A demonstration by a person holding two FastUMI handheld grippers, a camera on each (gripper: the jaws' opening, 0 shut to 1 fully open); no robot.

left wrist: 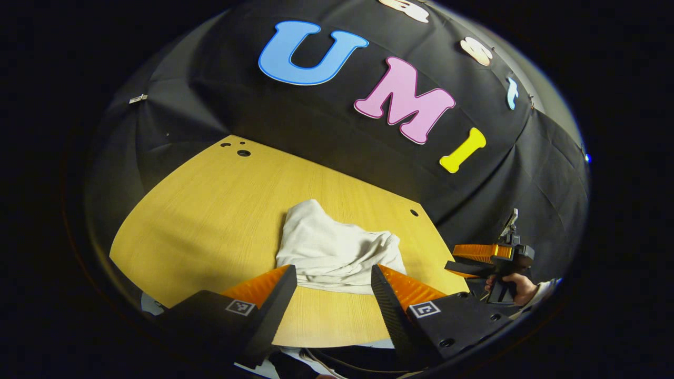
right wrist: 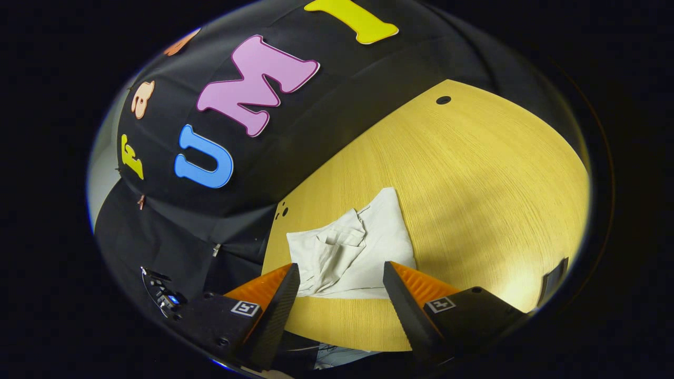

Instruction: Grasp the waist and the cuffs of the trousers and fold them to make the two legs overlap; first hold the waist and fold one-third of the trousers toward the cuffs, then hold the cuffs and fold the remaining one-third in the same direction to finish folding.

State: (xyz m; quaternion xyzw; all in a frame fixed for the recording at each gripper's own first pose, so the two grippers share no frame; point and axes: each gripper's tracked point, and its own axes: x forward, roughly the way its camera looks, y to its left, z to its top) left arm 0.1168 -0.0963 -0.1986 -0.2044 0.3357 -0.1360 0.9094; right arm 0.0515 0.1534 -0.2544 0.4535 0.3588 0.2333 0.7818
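Wooden table with folded trousers, long axis toward wall; left tool, right tool spread, empty.

One pair of trousers — one table — two grippers: left gripper, right gripper.

We see the trousers, off-white cloth, folded into a compact rumpled bundle, a pocket flap showing on top in the right gripper view, lying flat on our yellow worktop, near its front edge
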